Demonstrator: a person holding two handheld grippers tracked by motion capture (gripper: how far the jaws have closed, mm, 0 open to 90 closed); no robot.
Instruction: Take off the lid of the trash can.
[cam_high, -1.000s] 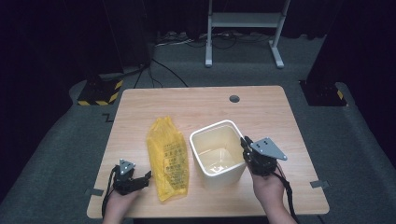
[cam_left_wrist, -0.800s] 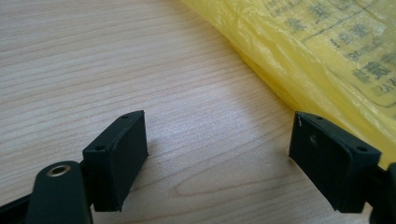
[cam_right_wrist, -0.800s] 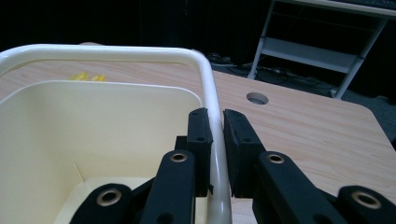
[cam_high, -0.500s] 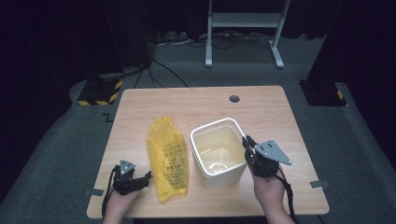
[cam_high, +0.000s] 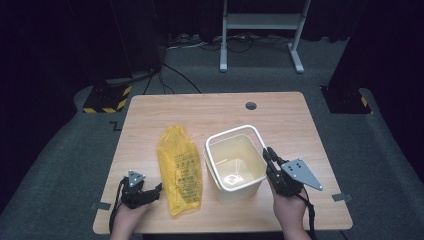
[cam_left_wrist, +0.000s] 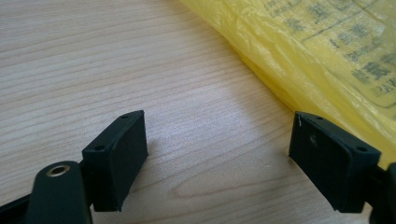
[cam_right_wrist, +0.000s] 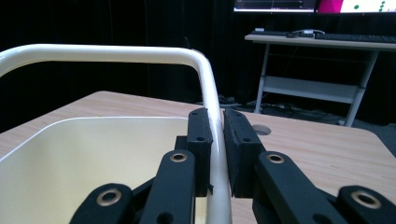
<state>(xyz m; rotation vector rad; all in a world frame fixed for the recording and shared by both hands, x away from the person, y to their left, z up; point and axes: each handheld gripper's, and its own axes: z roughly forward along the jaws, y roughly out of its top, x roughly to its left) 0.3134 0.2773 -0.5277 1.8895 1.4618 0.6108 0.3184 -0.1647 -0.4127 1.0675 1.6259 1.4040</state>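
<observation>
- Looking down from the high view: one wooden desk (cam_high: 210, 112) carries one cream plastic bin (cam_high: 235, 165), standing upright right of centre, and one yellow plastic bag (cam_high: 179, 167) lying flat just to its left, apart from it; two tools, one in each hand, sit near the front edge
- Left tool (cam_high: 145, 192) rests just beside the bag's near end; right tool (cam_high: 272, 162) sits on the bin's right rim
- Left gripper view: the left tool (cam_left_wrist: 217, 154) has its jaws spread wide over bare wood, gripping nothing; the crinkled bag (cam_left_wrist: 327, 60) lies by the right-hand jaw, looks thin, soft and slippery, probably best pinched at a loose fold
- Right gripper view: the right tool (cam_right_wrist: 217, 140) pinches the bin's thin rim (cam_right_wrist: 210, 93); the bin seems light and stiff, so its rim suits gripping
</observation>
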